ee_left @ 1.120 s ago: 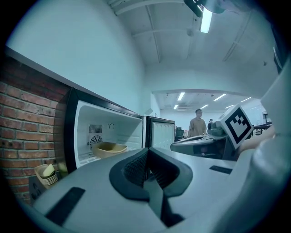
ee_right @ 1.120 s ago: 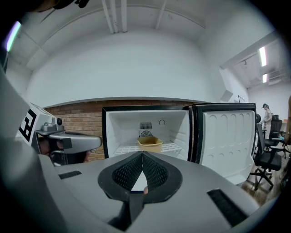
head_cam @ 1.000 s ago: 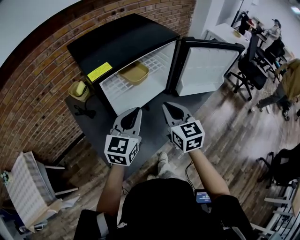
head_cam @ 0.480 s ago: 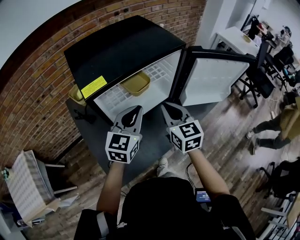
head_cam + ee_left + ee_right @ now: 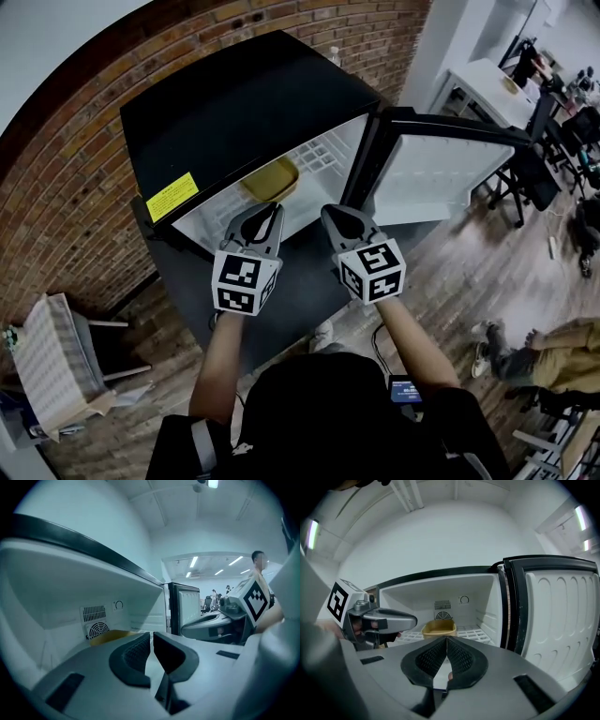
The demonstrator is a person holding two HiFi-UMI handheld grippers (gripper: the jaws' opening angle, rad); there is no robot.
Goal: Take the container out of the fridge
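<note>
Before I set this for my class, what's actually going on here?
A person stands before a small black fridge whose white-lined door is swung open, holding a claw in each hand. The left claw and right claw are both shut and empty, pointing at the opening. The shallow yellow plastic container sits on the white wire shelf inside, untouched, so it has not been taken out yet.

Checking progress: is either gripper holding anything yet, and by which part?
Nothing is held. The left gripper and right gripper are shut and empty; the container sits in the fridge.
</note>
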